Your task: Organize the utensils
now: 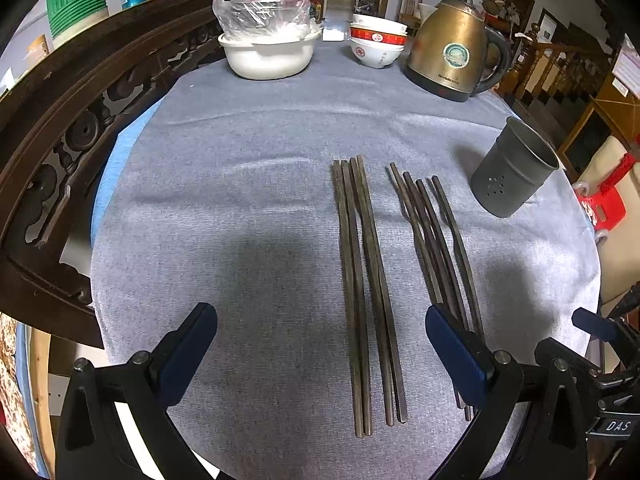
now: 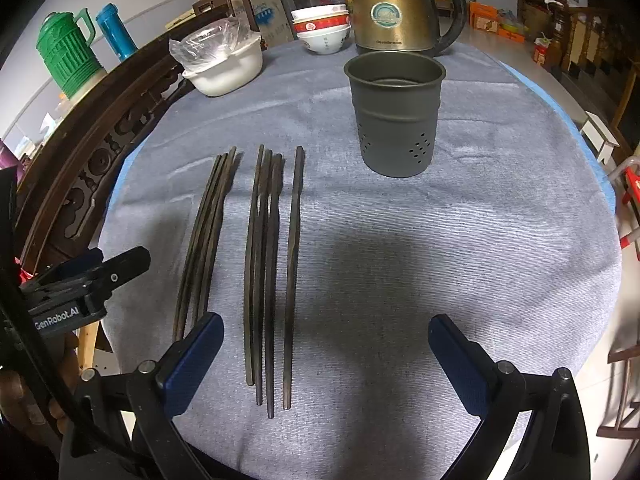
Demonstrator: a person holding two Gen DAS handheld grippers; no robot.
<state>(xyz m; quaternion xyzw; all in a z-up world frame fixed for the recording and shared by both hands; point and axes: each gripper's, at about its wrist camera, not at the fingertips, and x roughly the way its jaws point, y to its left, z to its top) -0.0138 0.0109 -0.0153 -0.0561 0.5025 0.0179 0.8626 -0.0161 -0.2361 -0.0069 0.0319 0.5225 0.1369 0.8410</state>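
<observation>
Two bundles of dark chopsticks lie lengthwise on the grey cloth. In the left wrist view the left bundle (image 1: 366,292) lies between my open left gripper's (image 1: 320,344) fingers, and the right bundle (image 1: 436,248) passes under its right finger. In the right wrist view the left bundle (image 2: 206,240) and right bundle (image 2: 272,276) lie left of centre. My right gripper (image 2: 326,354) is open and holds nothing. The grey perforated metal holder (image 2: 394,116) stands upright and looks empty beyond it, and the same holder (image 1: 514,168) shows at the right in the left wrist view.
At the table's far end stand a brass kettle (image 1: 456,50), stacked red-and-white bowls (image 1: 378,42) and a white basin with a plastic-wrapped bowl (image 1: 268,48). A carved dark wooden chair back (image 1: 80,128) borders the left edge. The cloth (image 2: 500,220) lies bare right of the chopsticks.
</observation>
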